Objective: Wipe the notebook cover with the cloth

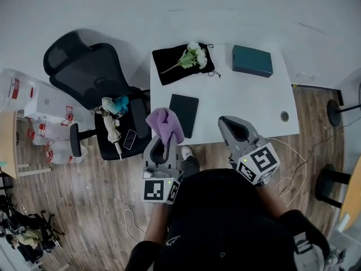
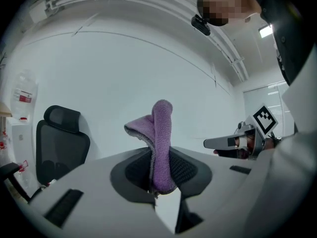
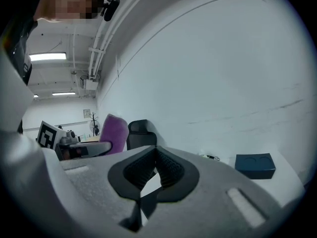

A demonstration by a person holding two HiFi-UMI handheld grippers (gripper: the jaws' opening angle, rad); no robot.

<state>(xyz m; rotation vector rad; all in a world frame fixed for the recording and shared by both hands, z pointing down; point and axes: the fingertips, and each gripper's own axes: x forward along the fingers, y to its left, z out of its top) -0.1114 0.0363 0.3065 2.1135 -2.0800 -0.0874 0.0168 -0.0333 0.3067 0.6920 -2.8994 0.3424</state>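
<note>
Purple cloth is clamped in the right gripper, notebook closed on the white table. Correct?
Not quite. The left gripper view shows the purple cloth clamped in the left gripper; the right gripper has its jaws together on nothing. The notebook does lie closed on the white table.

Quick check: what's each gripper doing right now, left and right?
Left gripper: shut on the purple cloth.
Right gripper: jaws shut, nothing between them.

A white desk [image 1: 237, 103] and black office chair [image 1: 84, 66] stand on wood floor [image 1: 84, 208].
</note>
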